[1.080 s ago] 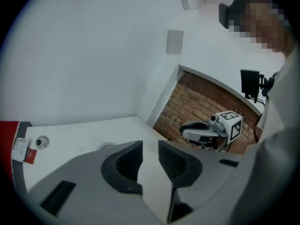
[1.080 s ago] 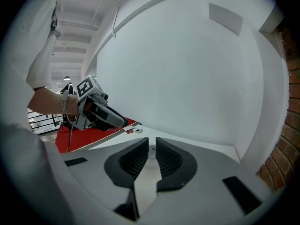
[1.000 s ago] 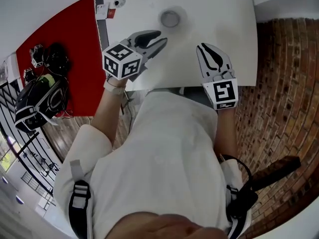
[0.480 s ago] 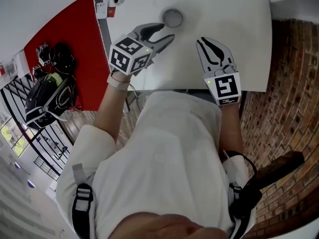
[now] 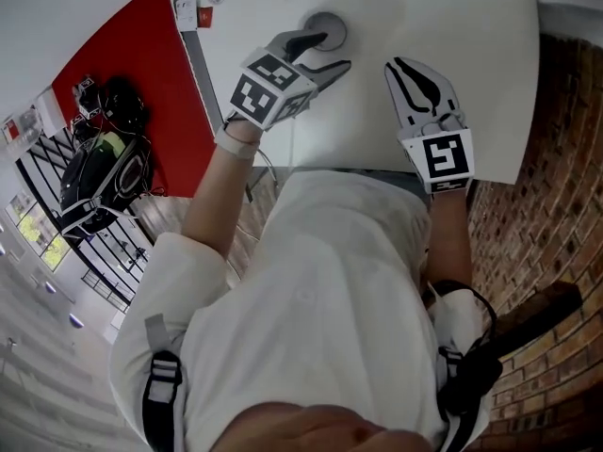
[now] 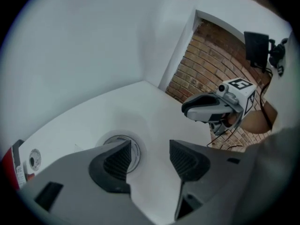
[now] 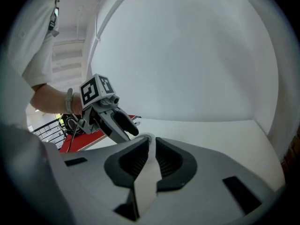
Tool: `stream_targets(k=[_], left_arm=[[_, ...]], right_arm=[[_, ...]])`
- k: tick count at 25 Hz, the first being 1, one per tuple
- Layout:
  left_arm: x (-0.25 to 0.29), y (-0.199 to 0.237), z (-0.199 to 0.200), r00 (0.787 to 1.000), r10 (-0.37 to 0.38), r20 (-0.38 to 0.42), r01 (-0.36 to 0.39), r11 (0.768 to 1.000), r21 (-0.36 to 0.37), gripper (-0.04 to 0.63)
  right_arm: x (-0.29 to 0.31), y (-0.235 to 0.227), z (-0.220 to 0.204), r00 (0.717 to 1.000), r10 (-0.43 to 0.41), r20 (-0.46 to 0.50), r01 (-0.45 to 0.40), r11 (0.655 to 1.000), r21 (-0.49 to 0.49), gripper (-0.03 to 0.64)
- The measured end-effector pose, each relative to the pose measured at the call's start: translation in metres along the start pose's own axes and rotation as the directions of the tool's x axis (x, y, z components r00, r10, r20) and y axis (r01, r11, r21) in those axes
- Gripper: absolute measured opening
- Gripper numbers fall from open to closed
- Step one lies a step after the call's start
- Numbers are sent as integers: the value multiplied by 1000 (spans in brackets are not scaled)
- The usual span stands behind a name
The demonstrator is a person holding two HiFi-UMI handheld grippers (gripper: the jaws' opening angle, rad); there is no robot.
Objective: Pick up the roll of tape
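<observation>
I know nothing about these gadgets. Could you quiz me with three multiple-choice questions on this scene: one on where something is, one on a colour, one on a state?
1. Where on the table is the roll of tape?
A. at the left gripper's tips
B. at the near edge
C. in the far right corner

2. What colour is the floor patch beside the table, on the left gripper's side?
A. blue
B. red
C. green

3. How does the roll sit?
A. on edge
B. flat
C. lifted off the table

1 A: the left gripper view shows it just past one jaw; those jaws are opening, with nothing gripped between them.
2 B: the head view shows red.
3 B: its ring faces up on the tabletop.
</observation>
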State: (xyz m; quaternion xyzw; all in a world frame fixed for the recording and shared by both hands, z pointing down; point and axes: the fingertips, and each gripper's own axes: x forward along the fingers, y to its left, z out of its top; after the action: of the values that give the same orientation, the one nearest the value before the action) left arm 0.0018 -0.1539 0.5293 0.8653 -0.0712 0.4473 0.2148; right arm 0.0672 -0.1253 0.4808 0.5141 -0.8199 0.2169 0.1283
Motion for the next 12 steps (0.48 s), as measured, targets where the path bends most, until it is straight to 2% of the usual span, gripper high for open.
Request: stream_targets(k=[4, 8, 12], left_arm=[[18, 12, -10, 998, 31, -48, -30, 999, 20, 250], [27, 13, -13, 994, 27, -106, -23, 999, 40, 253], [43, 16, -15, 992, 36, -121, -28, 998, 62, 253]], right_arm=[[8, -11, -13, 1000, 6, -3, -6, 1000, 30, 44], [16, -18, -27, 1000, 17, -8, -16, 998, 63, 44], [20, -21, -35, 999, 37, 7, -38, 994, 103, 44]])
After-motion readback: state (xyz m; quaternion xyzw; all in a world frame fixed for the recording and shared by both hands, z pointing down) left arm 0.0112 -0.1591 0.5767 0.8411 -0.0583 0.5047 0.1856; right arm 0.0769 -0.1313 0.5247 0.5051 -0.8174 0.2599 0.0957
